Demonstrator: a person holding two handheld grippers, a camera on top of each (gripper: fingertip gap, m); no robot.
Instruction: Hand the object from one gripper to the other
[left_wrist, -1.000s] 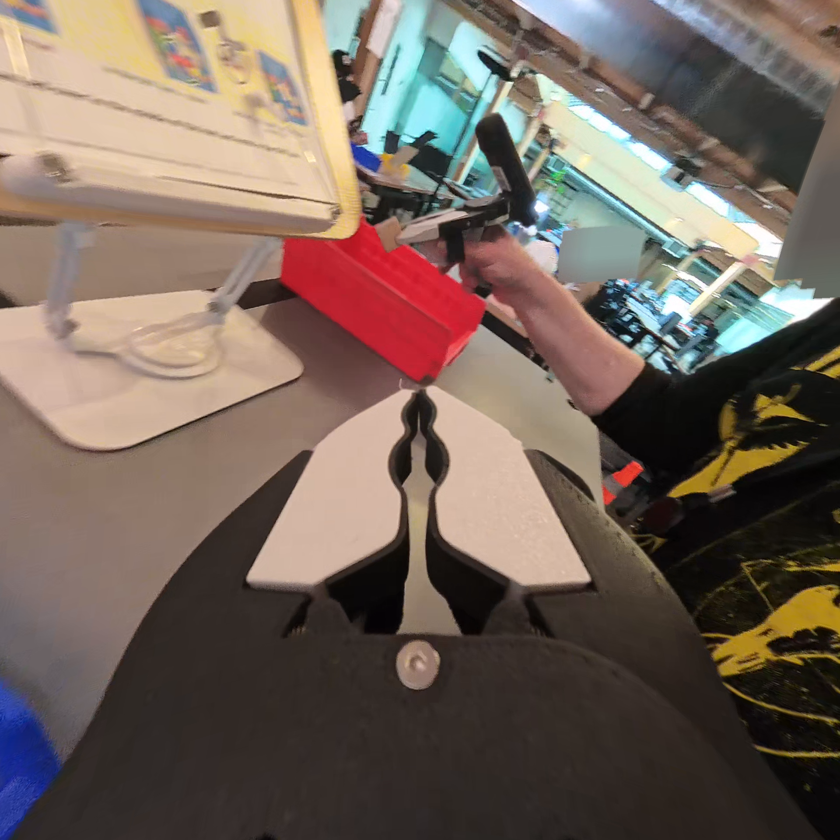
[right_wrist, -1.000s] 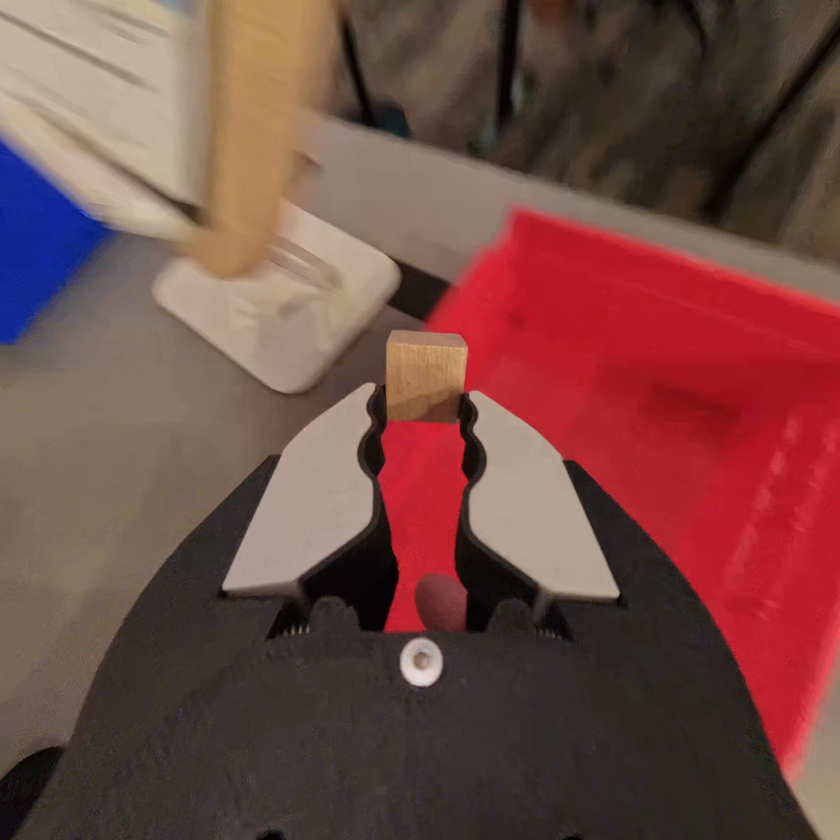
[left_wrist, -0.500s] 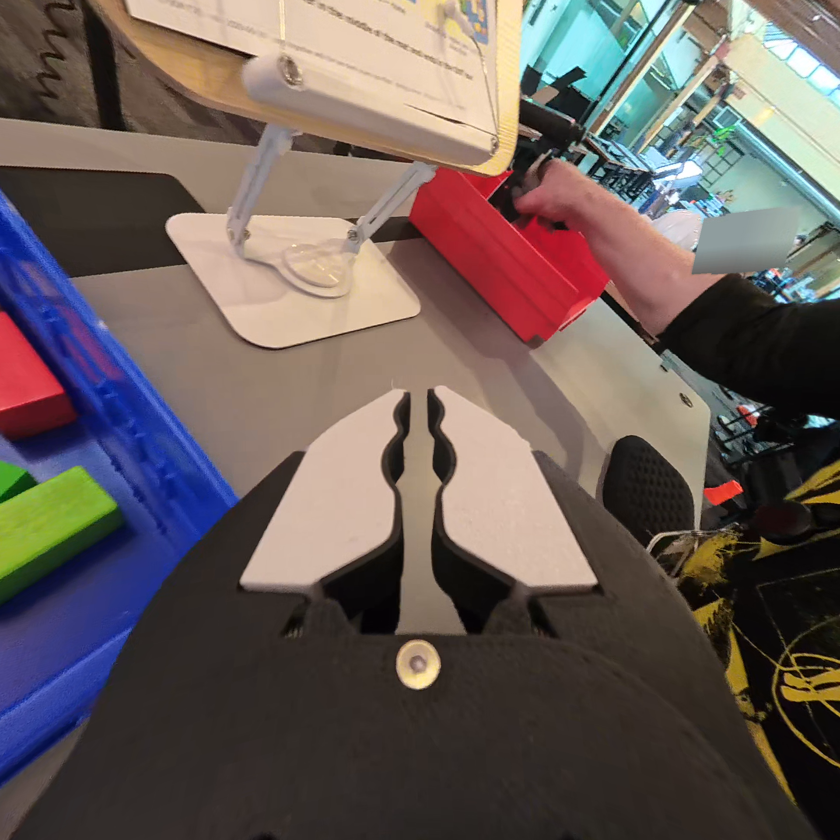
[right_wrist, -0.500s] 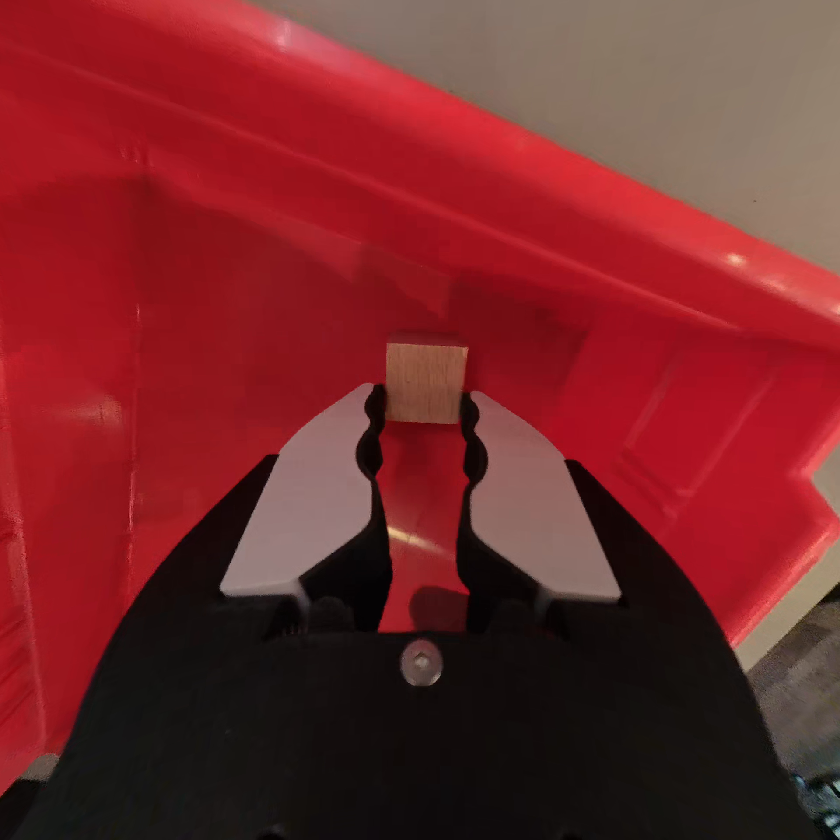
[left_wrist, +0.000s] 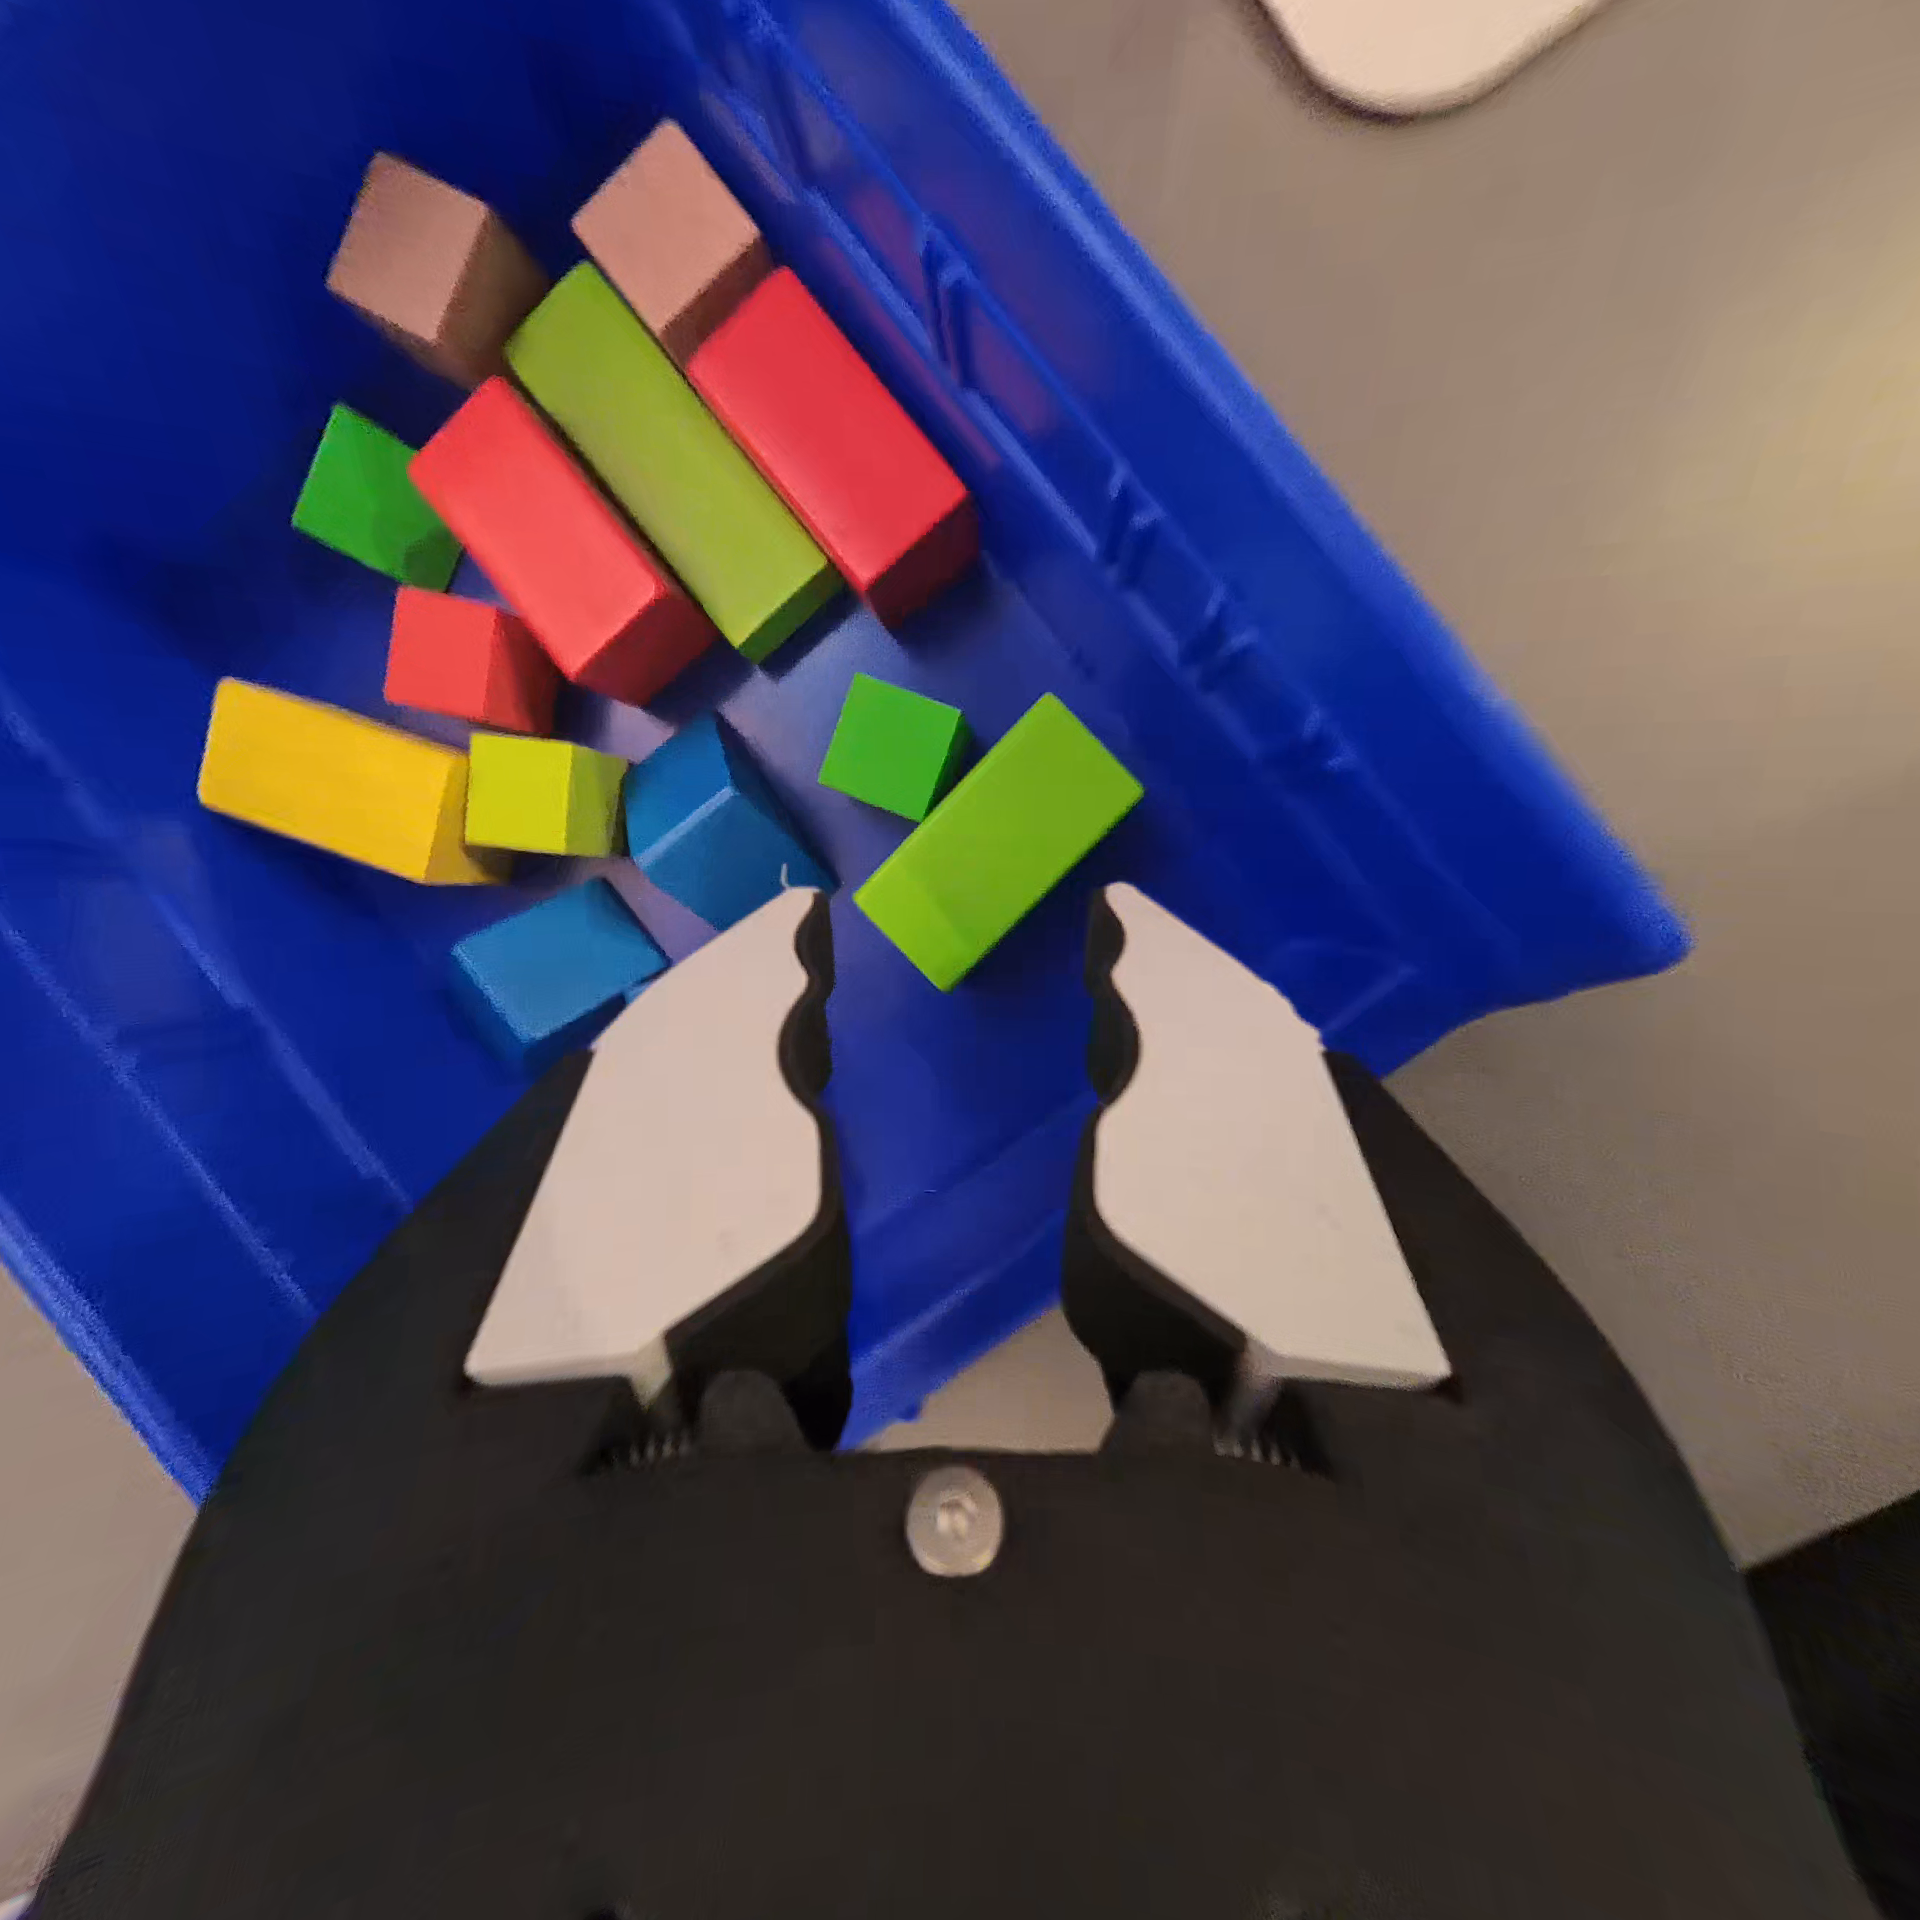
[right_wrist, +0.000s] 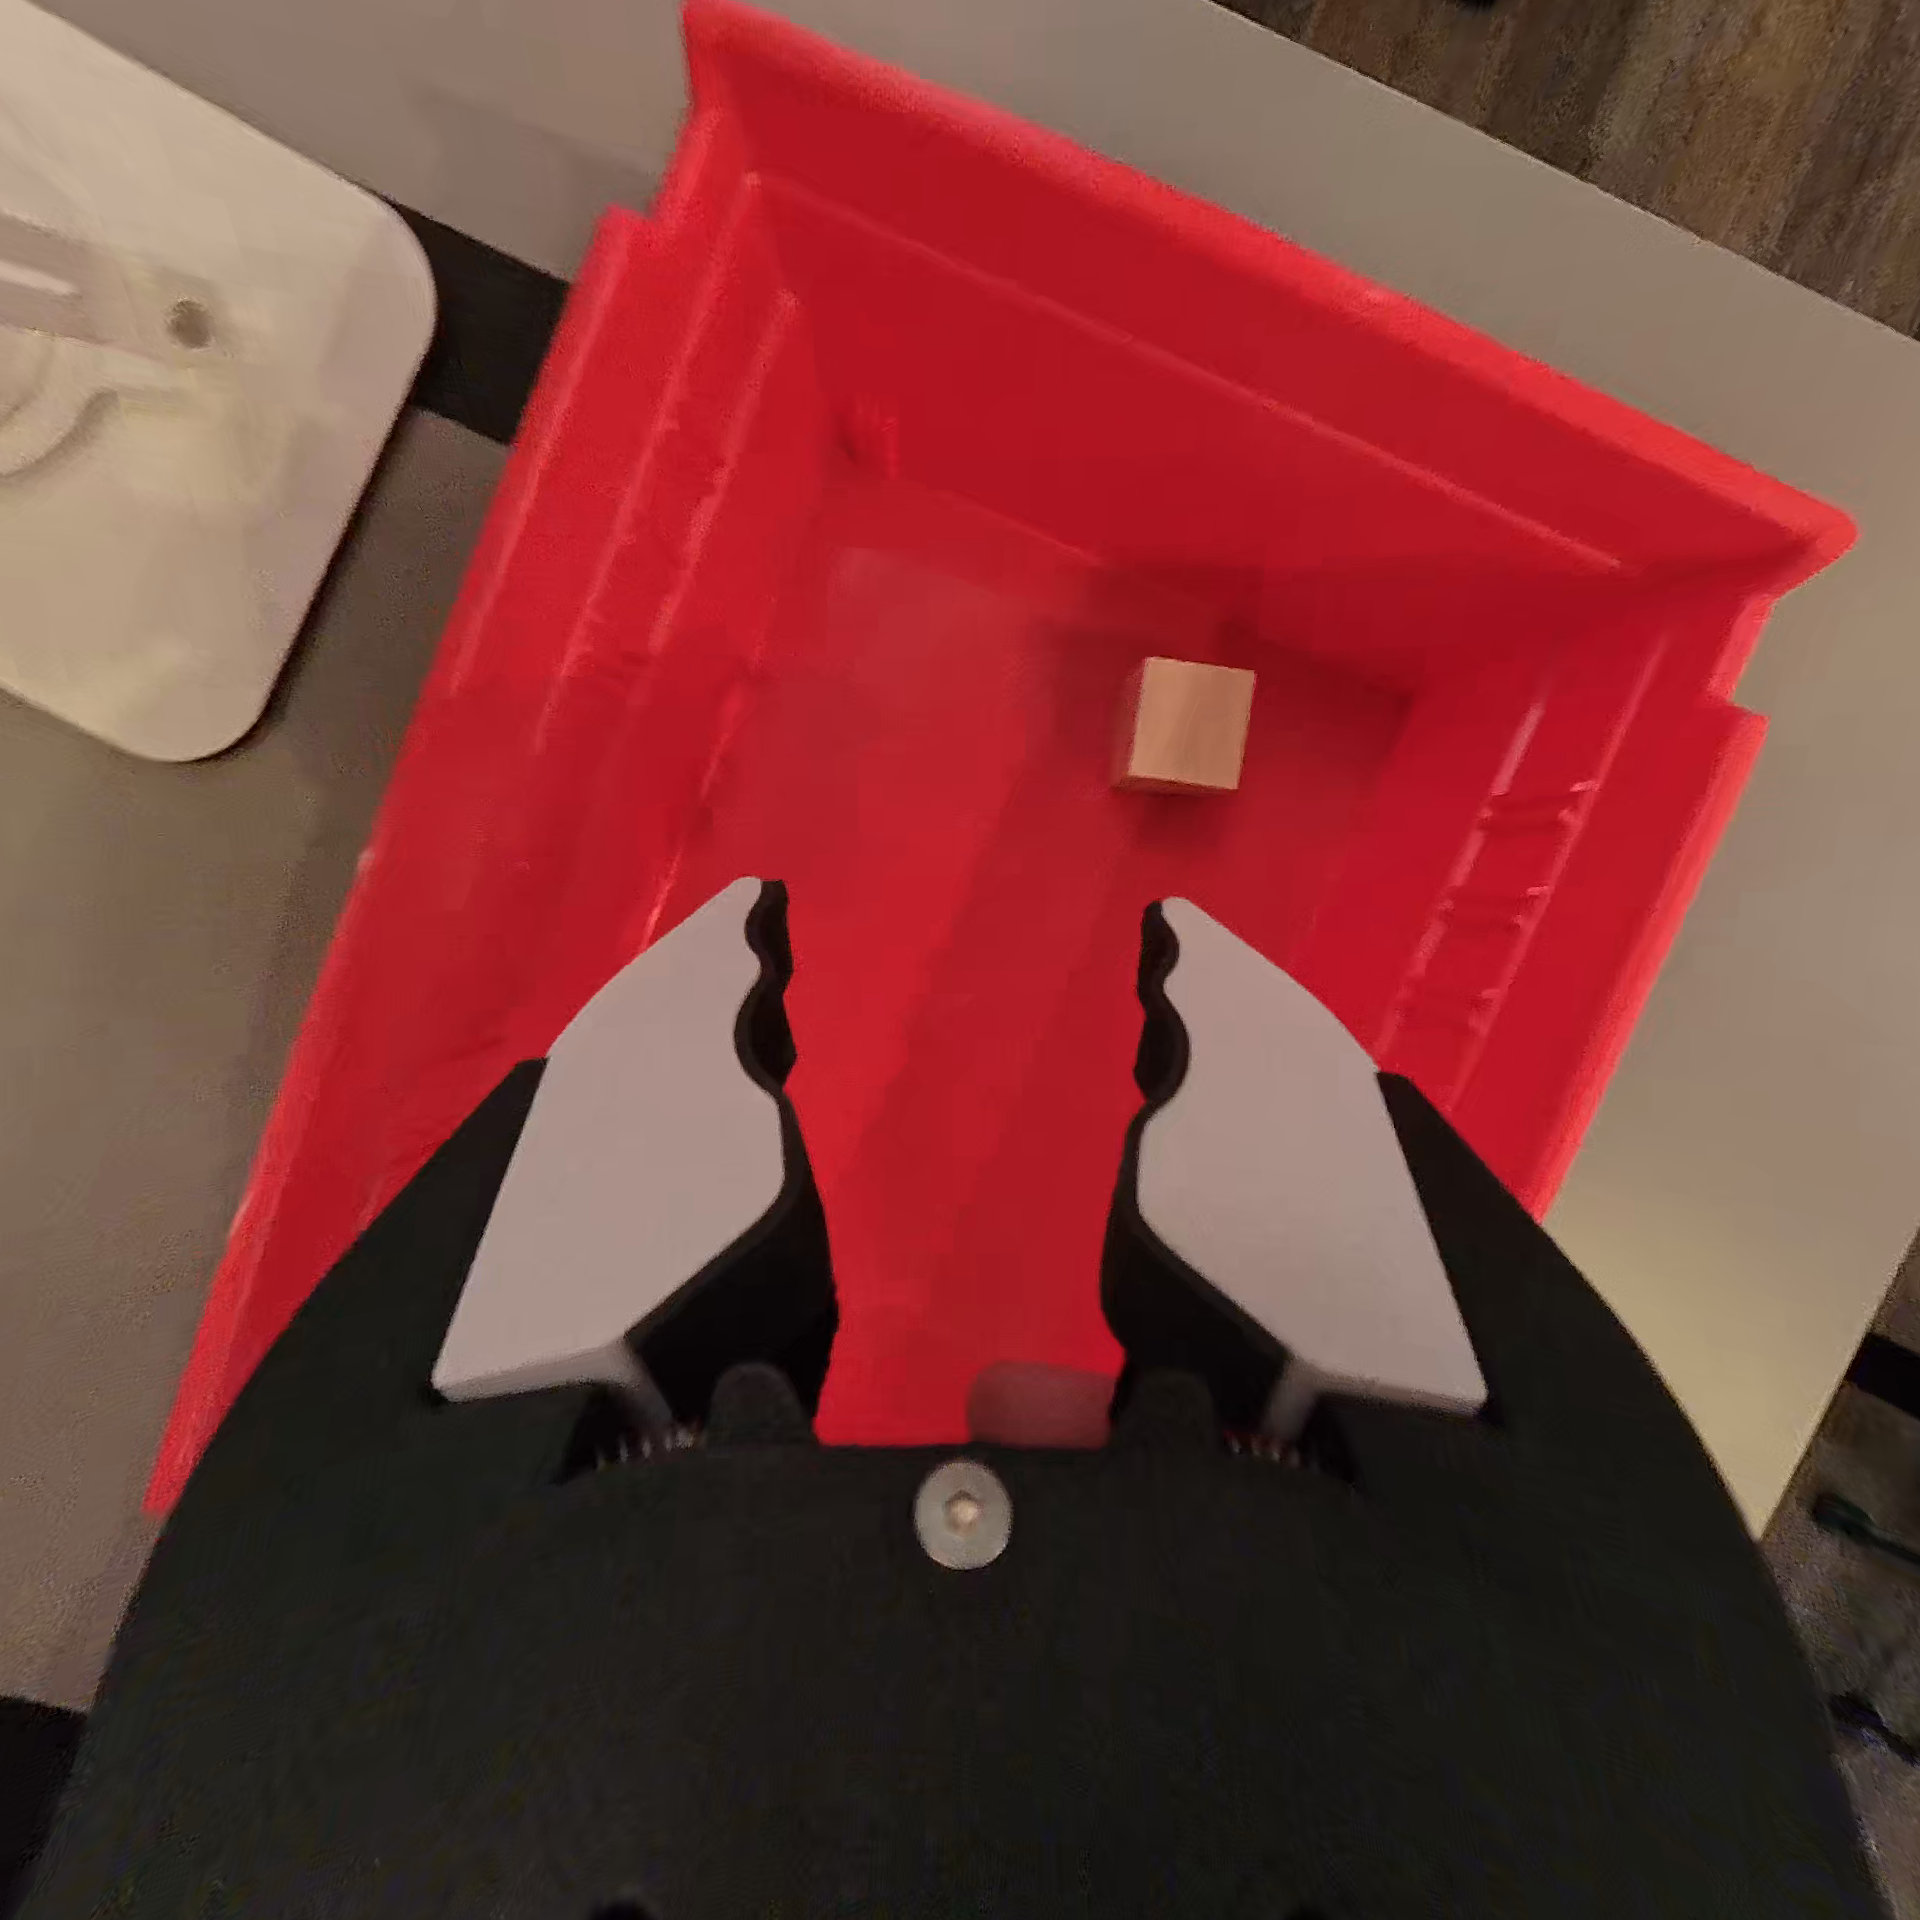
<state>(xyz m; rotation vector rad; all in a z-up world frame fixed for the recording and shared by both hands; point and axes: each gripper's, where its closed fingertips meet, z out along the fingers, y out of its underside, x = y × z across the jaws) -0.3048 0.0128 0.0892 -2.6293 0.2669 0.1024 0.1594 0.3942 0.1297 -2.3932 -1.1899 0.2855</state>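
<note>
Wooden cube (right_wrist: 1190, 727) loose in red bin (right_wrist: 1247, 312); both jaws wide, bare.

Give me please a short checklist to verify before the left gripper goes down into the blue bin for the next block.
1. Left gripper open with nothing between its fingers: ok.
2. Right gripper open and free: ok.
3. Plain wooden cube lies released on the floor of the red bin, apart from the fingers: ok.
4. A block near the left fingertips: ok, the light green block lies just ahead of them in the blue bin.
5. Room around that block: partly ok; a small green cube lies close against one end.
6. Fingers lined up with the block's sides: cannot tell, the picture is blurred.
</note>
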